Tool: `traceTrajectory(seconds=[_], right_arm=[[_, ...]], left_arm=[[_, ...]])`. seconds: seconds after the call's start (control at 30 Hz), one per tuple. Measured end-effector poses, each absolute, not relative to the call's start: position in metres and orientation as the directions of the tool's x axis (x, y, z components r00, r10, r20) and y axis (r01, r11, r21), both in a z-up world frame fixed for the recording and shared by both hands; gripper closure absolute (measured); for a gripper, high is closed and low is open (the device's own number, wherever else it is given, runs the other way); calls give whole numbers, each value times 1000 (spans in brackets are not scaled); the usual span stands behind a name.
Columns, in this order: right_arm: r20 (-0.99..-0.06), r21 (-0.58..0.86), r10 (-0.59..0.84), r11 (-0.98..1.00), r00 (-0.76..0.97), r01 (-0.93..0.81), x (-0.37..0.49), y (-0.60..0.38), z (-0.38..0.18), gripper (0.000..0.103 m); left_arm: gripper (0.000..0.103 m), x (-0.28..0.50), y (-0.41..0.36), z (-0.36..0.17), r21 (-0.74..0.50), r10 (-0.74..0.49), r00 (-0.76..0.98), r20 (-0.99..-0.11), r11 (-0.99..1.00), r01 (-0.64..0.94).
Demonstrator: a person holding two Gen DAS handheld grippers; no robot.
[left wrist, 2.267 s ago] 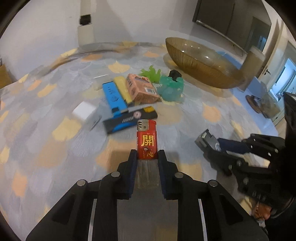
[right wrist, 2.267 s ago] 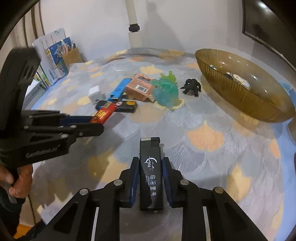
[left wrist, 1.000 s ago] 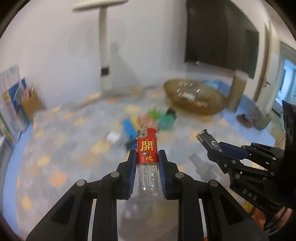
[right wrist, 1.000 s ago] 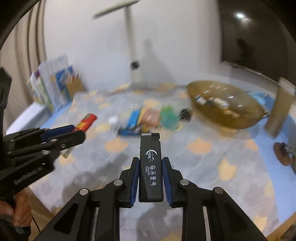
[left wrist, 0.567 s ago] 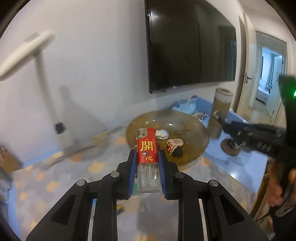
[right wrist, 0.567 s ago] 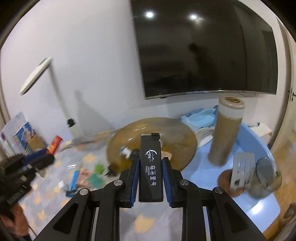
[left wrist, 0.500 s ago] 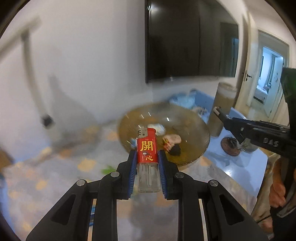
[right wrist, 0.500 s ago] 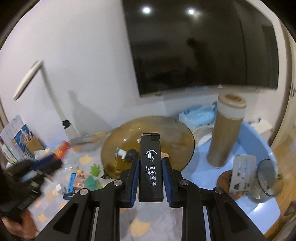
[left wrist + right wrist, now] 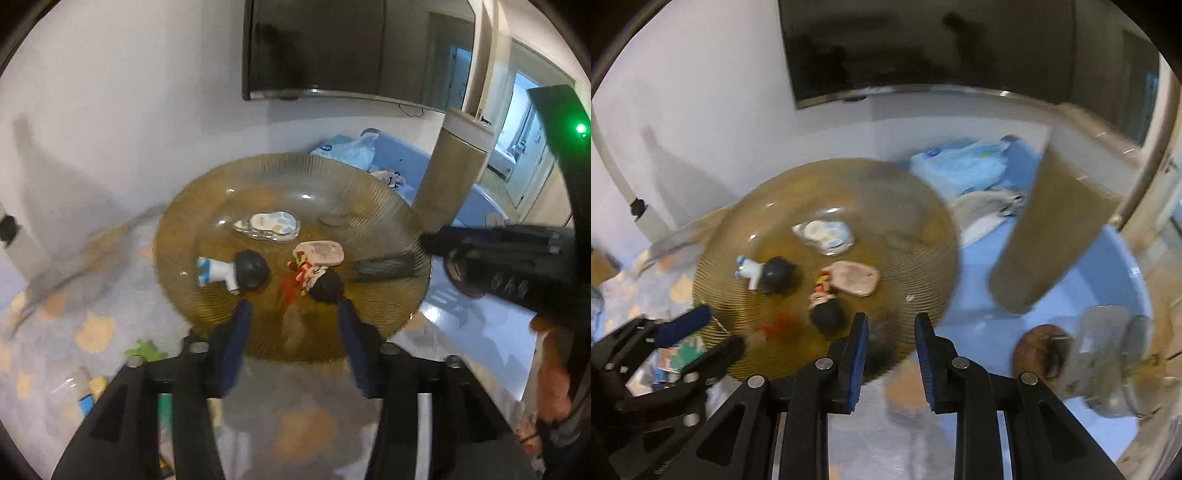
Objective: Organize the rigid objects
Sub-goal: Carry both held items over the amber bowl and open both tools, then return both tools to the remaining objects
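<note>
One blurred red lighter [image 9: 290,291] between opening left hand-held gripper [image 9: 293,309] jaws, above bowl [image 9: 184,229]

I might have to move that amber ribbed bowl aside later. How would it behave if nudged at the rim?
The amber bowl looks like ribbed glass, so it is probably stiff, fairly heavy and breakable. Being wide and shallow, it would likely slide on the tablecloth rather than tip. The black-headed figurine inside may roll.

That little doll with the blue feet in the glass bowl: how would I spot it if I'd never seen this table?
Find the big amber ribbed glass bowl on the patterned table. On its left side lies the doll, on its side: white body, blue feet, large round dark head. The other dark-headed figure beside it wears red and yellow.
</note>
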State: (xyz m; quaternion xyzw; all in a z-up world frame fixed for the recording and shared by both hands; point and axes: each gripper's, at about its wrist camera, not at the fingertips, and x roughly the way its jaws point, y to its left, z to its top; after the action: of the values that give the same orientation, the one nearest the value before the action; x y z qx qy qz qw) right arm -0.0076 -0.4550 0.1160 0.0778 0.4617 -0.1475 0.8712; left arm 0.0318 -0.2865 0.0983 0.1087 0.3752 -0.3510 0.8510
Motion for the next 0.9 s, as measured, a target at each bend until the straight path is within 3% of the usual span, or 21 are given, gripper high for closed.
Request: traceTrajectory(seconds=[0.03, 0.07, 0.17, 0.33, 0.47, 0.57, 0.67, 0.73, 0.8, 0.9], right_arm=[[-812, -6, -195, 945, 550, 327, -16, -454, 122, 78], [-796, -13, -210, 944, 568, 331, -24, -453, 127, 74], [-763, 14, -221, 934, 608, 357, -62, -449, 135, 41], [-744, 91, -150, 943, 651, 321, -107, -422, 133, 40], [-769, 156, -32, 959, 639, 236, -118, -384, 115, 40], [-761, 165, 14, 971, 649, 173, -128, -351, 105, 39], [-762, 160, 48, 980, 645, 116, -126, -322, 87, 30], [-803, 162, 63, 980, 593, 116, -121, -306, 71, 30], [-807, 211, 130, 975, 577, 75, -120, -293, 64, 30], [-795, 157, 106, 987, 597, 35, -125, -273, 69, 29]], left_arm=[[31, 24, -275, 103, -61, -506, 496, -705, 741, 669], [31, 20, -267, 106, -53, -503, 513, -695, 748, 661], [31, -3, -227, 119, -13, -463, 589, -663, 793, 608], [26, -61, -136, 134, -38, -405, 722, -561, 884, 467], [26, -94, -74, 135, -100, -343, 775, -531, 934, 344], [20, -117, -34, 121, -130, -275, 811, -516, 961, 243], [18, -123, -19, 94, -87, -169, 812, -558, 986, 145], [18, -123, -20, 73, -29, -101, 793, -601, 994, 105], [18, -126, -23, 60, -28, -99, 777, -622, 994, 105], [18, -127, -27, 54, -49, -130, 766, -629, 991, 127]])
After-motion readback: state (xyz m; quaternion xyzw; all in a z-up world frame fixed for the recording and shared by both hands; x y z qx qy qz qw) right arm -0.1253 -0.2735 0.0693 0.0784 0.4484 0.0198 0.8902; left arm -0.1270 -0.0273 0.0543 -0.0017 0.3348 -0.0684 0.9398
